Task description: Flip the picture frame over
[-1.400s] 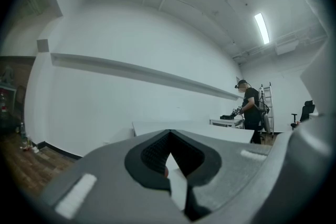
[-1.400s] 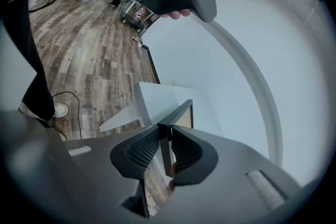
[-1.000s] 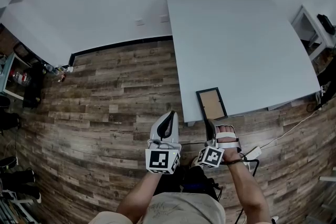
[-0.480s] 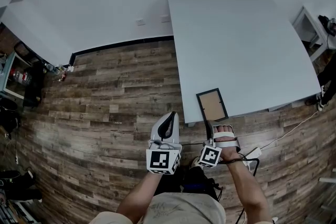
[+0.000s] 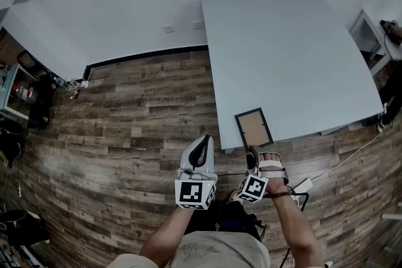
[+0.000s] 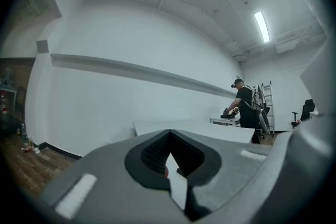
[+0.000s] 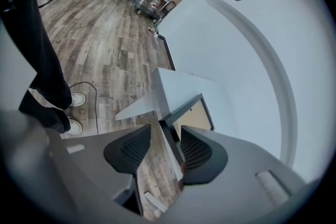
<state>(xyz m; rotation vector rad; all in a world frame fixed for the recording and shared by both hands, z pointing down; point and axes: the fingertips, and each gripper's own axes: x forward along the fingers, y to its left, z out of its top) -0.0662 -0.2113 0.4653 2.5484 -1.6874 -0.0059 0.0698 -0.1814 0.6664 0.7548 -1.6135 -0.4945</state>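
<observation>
Lining up on the grey table, the person appears to be at the reach-and-grasp stage of the flip. The picture frame lies flat at the table's near-left corner, tan panel up inside a dark border, one short side close to the table's near edge. Doing this step well likely means bringing the right gripper in low over that near edge. One jaw should slip beneath the frame's border and the other come down on top, closing on the border rather than on the tan panel, which may flex. Whether the frame overhangs the table cannot be told, so it may first need nudging outward. A grip near the middle of the short side should keep the frame from swinging as it is lifted and turned; one at the very corner risks it twisting out. The right gripper sits just off the table's near edge, tilted down. Its jaws have just been opening and stand wide apart, with the frame's near corner in the gap ahead of them and neither pad pressing on it. The left gripper hangs off the table's left side, well apart from the frame, jaws together on nothing.
</observation>
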